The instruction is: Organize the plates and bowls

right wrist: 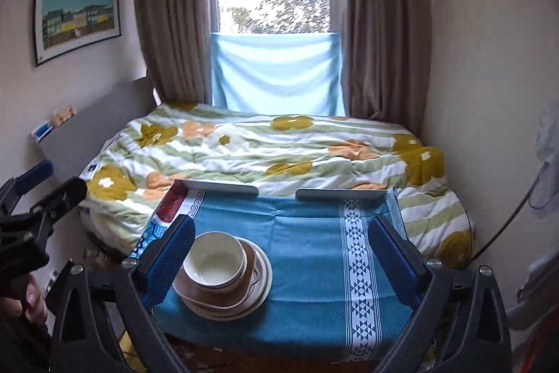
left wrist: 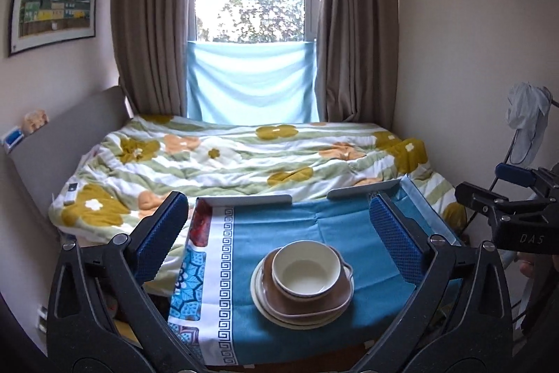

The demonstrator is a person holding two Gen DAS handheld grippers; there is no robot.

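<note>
Left gripper [left wrist: 276,226] and right gripper [right wrist: 281,249] both stand spread wide, holding nothing. The bowl [left wrist: 306,269] sits on stacked plates [left wrist: 300,306] mid-tablecloth [left wrist: 279,219]; bare cloth lies toward 12 o'clock, the bed [left wrist: 227,159] beyond.

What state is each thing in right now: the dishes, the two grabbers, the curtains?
Bowl: upright, empty, topping the stack.
Brown plate: stacked under the bowl.
Cream plates: bottom of the stack.
Left gripper: fingers open, holding nothing.
Right gripper: fingers open, holding nothing.
Curtains: drawn apart.
</note>
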